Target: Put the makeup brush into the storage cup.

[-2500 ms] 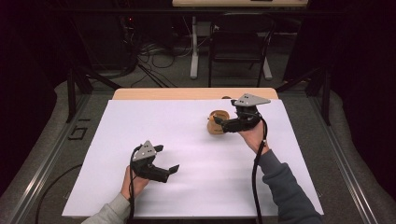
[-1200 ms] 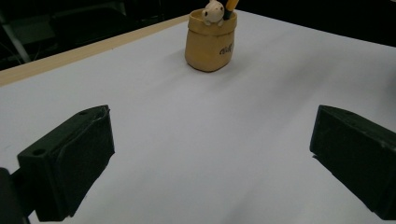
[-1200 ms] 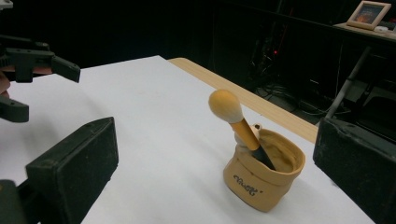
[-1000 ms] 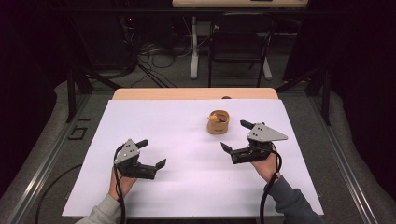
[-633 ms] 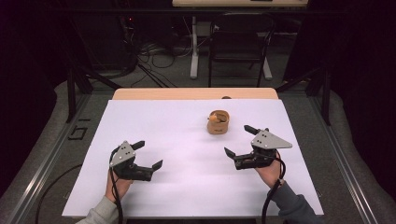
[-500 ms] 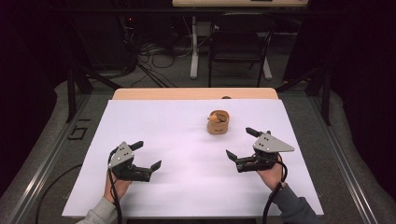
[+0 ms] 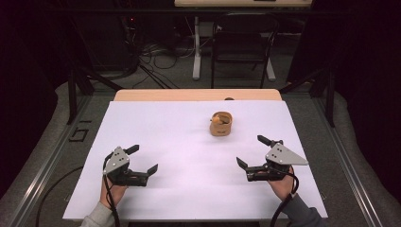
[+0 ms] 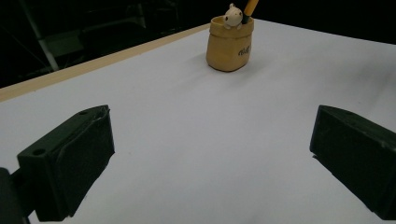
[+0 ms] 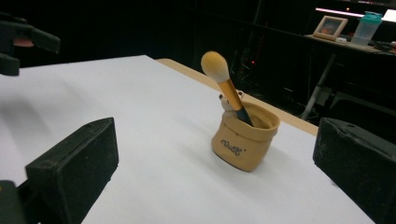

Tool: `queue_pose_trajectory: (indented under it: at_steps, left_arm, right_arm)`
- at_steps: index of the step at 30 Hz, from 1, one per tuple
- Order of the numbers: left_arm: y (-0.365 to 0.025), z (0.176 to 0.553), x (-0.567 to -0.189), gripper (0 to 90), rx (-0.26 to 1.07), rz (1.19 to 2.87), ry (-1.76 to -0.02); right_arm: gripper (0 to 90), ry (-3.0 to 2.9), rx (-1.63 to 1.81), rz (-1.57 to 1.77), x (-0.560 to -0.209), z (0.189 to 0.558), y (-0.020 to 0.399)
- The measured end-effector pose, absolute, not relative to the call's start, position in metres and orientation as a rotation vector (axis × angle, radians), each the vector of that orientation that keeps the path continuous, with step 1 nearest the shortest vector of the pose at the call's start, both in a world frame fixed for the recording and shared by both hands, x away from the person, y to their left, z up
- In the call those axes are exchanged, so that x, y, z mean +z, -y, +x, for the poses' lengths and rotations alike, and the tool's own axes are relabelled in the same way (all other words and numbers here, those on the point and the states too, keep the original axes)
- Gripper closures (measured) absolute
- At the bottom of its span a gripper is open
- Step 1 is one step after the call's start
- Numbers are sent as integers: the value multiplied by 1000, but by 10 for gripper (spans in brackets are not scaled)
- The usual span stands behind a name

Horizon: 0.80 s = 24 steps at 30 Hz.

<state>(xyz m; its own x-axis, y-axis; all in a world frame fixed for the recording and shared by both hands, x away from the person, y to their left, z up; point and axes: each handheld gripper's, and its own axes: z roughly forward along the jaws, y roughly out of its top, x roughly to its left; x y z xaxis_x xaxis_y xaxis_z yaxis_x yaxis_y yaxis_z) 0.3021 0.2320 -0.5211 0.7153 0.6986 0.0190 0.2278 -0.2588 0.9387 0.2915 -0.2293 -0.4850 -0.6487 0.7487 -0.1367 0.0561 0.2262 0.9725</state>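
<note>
Tan sack-shaped ceramic pot [image 7: 221, 124] is the one object on the white-covered tabletop [image 7: 179, 142]; it sits right of centre, toward the far edge, upright.

Largest first:
- Tabletop: white sheet over a light wood top, bare wood strip [image 7: 198, 95] visible along the far edge. Surroundings are dark; a black metal chair [image 7: 242, 42] and a white desk leg [image 7: 197, 47] stand on the floor beyond the far edge.
- Left hand-held gripper [image 7: 139, 159]: near-left part of the tabletop, held in the person's left hand [image 7: 112, 191], grey three-cornered plate on top. Jaws spread wide apart, nothing between them. In the left gripper view both black jaws frame bare white surface, with the pot well ahead near the wood edge.
- Right hand-held gripper [image 7: 254, 151]: near-right part of the tabletop, held in the person's right hand [image 7: 280, 185], grey plate on top, black cable trailing down past the wrist. Jaws also wide apart and empty. In the right gripper view the pot sits between the jaws' lines of sight but well clear of them.
- Pot: rolled rim, dark script on its side, small white animal figure [image 9: 227, 103] at the rim.
- Makeup brush [image 9: 224, 84]: stands in the pot, tilted, orange handle with dark ferrule, fluffy pale-orange head up and out of the rim.

Both grippers are well apart from the pot and from each other.
</note>
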Motion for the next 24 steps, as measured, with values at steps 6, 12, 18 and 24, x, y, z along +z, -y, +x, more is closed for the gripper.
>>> queue_pose_trajectory:
  at_steps: [6, 12, 18, 24]
  left_arm:
    - [-233, 299, -524, 0, 527, 1827, -731]
    - [-235, 295, -528, 0, 514, 1837, -732]
    - [-237, 293, -529, 0, 506, 1838, -742]
    - [-238, 292, -532, 0, 496, 1842, -756]
  right_arm:
    - [0, -1887, 1462, 756, -489, 285, 236]
    - [0, -1877, 1469, 771, -496, 280, 241]
    - [0, -1904, 1435, 783, -504, 276, 242]
    - [0, -1911, 1424, 779, -508, 273, 242]
